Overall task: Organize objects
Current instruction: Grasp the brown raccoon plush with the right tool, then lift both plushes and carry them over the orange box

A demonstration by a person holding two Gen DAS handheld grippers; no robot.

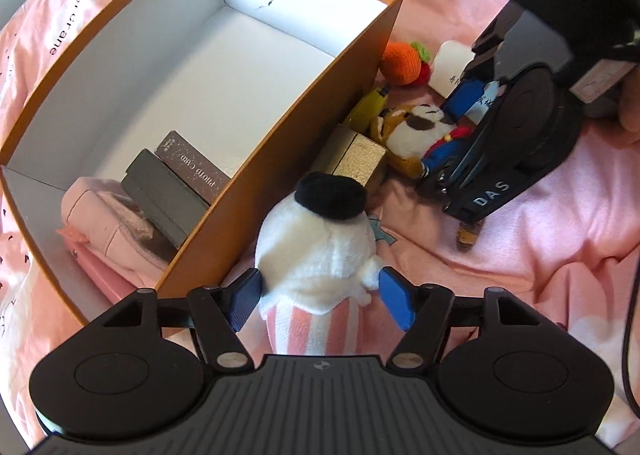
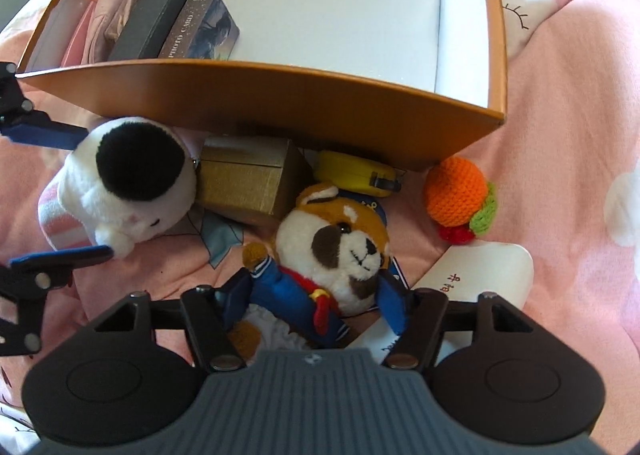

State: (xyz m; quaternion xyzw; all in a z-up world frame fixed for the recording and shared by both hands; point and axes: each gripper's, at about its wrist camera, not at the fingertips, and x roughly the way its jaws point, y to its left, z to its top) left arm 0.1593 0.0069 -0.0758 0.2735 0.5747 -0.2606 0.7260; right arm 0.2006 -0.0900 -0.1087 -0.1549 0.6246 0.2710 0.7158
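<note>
"PHOTO CARD" pack point(image 2: 200, 29) inside orange box point(image 2: 280, 103)

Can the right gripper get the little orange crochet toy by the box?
Probably yes, but not right now: the right gripper straddles the dog plush. The orange crochet toy lies uncovered on the pink blanket nearby.

Bare white floor across most of the orange box point(image 2: 280, 103); toys crowded tight against its outer wall.
</note>
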